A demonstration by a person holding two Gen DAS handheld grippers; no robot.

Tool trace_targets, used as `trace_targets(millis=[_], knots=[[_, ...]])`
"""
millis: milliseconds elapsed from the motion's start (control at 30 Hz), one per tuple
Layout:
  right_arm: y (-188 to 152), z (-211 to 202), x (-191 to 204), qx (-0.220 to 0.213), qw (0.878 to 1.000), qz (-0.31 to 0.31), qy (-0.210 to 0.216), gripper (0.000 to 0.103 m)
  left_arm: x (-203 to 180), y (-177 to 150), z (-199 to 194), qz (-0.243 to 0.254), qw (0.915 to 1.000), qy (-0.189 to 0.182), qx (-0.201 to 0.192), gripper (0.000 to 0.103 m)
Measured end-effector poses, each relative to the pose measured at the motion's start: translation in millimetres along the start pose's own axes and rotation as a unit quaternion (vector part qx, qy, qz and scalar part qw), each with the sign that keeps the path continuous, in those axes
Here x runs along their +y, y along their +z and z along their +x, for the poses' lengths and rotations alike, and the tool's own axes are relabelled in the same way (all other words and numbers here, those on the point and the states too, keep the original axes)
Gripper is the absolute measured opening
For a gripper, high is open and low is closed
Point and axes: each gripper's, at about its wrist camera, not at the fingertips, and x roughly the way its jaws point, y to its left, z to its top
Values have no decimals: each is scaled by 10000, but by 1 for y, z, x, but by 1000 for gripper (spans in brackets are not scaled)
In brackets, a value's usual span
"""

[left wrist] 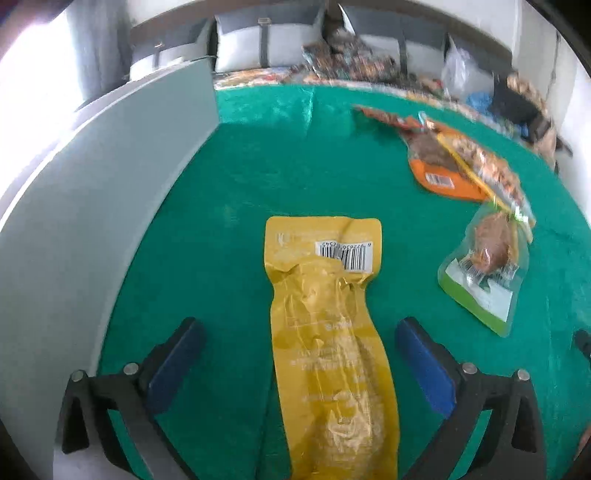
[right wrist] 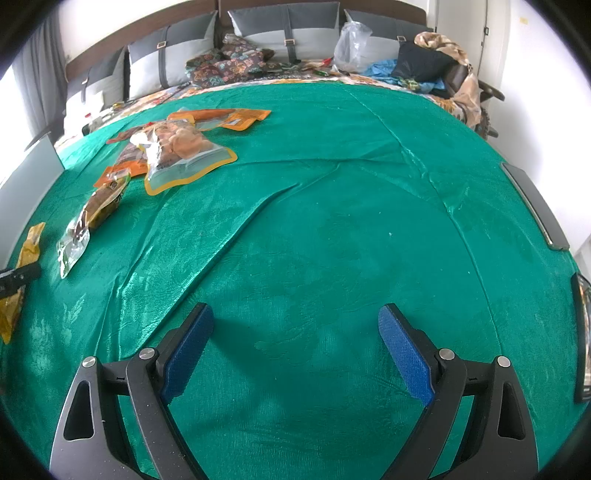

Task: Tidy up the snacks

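Note:
A long yellow snack packet (left wrist: 325,332) lies barcode side up on the green cloth (left wrist: 258,177). My left gripper (left wrist: 299,325) is open with the packet between its blue pads (left wrist: 424,369), which stand clear of it on both sides. To the right lie a green-edged clear packet (left wrist: 484,266), an orange packet (left wrist: 439,170) and a yellow-edged clear packet (left wrist: 491,170) overlapping it. In the right wrist view the same pile (right wrist: 177,147) sits at the far left, and the yellow packet (right wrist: 29,243) shows at the left edge. My right gripper (right wrist: 295,314) is open over bare cloth (right wrist: 332,221).
A grey flat-walled box (left wrist: 92,184) stands along the left side of the cloth. Dark flat objects (right wrist: 535,206) lie at the right edge. Grey cushions (right wrist: 284,33), patterned fabric, a plastic bag (right wrist: 351,40) and clutter line the far end.

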Motion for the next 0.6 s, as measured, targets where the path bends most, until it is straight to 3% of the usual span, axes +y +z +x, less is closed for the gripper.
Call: trace_targets(millis=[600], knots=[[0, 0, 1, 13, 10000, -15, 14, 95, 18, 1, 1, -227, 9996, 164, -1, 103]])
